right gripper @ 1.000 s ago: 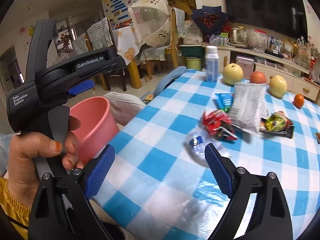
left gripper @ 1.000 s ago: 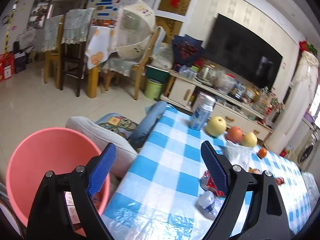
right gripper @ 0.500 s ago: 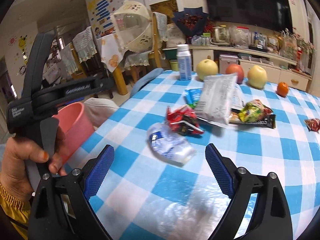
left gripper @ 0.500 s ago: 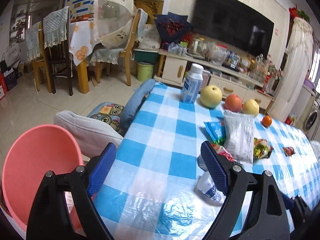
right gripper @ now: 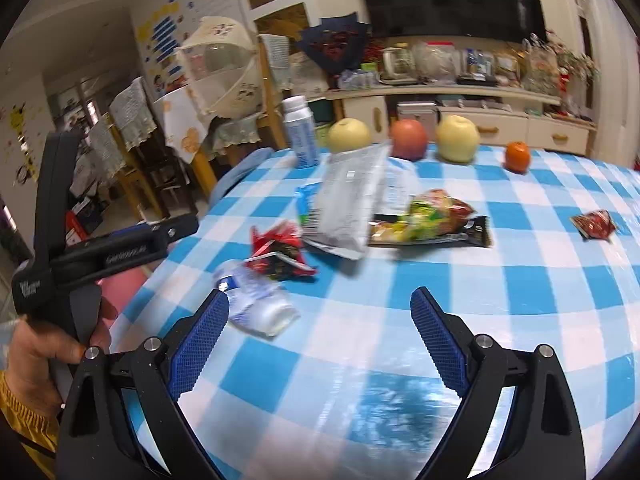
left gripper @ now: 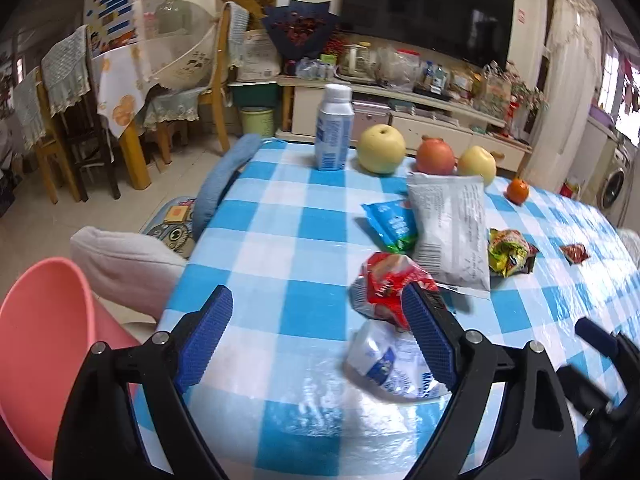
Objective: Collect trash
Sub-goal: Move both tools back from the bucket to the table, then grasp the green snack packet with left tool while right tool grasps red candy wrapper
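Observation:
Trash lies on the blue-checked table (left gripper: 280, 240): a crushed clear plastic bottle (left gripper: 394, 364) (right gripper: 256, 302), a red wrapper (left gripper: 386, 290) (right gripper: 278, 256), a silver-white bag (left gripper: 450, 228) (right gripper: 350, 204), a blue-green packet (left gripper: 390, 224), a yellow-green wrapper (left gripper: 508, 252) (right gripper: 436, 216) and a small red packet (left gripper: 574, 252) (right gripper: 594, 224). A pink bin (left gripper: 44, 352) stands beside the table at the left. My left gripper (left gripper: 318, 340) is open and empty, just left of the bottle. My right gripper (right gripper: 320, 340) is open and empty, the bottle by its left finger.
A white-blue drink bottle (left gripper: 334, 132), two yellow pears (left gripper: 380, 148), a red fruit (left gripper: 436, 156) and a small orange (left gripper: 518, 190) stand at the table's far edge. A cushioned seat (left gripper: 128, 268) is left of the table. Chairs and a TV cabinet lie beyond.
Both grippers have swung right and forward over the table toward the trash. The pink bin has slid to the left edge of the left view. Both stay open.

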The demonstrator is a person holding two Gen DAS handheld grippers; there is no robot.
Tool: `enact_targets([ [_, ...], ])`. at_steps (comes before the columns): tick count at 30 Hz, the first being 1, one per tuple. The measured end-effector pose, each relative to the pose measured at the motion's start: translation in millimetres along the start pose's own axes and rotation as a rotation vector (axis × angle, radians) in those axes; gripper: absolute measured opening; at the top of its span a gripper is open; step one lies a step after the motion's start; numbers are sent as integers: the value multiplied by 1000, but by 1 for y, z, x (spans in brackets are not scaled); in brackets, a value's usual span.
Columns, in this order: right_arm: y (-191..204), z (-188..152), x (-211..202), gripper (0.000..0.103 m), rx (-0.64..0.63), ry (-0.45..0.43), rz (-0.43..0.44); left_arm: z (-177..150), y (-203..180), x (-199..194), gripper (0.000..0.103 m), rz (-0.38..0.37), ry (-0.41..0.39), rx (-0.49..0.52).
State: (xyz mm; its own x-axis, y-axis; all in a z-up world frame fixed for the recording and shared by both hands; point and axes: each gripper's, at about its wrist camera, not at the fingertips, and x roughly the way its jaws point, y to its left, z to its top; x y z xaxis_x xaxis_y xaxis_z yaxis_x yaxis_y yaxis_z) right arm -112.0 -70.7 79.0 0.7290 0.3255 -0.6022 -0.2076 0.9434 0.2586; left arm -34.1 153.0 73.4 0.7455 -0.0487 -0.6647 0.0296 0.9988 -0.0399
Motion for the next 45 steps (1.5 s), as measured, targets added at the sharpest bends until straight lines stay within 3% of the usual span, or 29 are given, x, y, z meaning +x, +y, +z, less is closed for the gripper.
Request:
enact_targets([
  [9,-60,14,-27,91,83,-54,-88,4,-45,5,87,-9,-38,116],
  [21,-146,23,-73,91,82,-132,-296,-1,-127,-11,84,-61,-150,396],
  [24,-176,23,-75,91,94,-126,-354,-6,-151,-11,82,-73,-168,482],
  [29,-223,25,-64,91,156,-80,-355,-12,-186,-1,81,-107,-153,572],
  [34,-256,32,-33,91,192,-9,-335,-3,-212,18,79,-159,-120,605],
  [45,-289,48,22,91,227,74,-328,27,-229,78,79,-248,12,538],
])
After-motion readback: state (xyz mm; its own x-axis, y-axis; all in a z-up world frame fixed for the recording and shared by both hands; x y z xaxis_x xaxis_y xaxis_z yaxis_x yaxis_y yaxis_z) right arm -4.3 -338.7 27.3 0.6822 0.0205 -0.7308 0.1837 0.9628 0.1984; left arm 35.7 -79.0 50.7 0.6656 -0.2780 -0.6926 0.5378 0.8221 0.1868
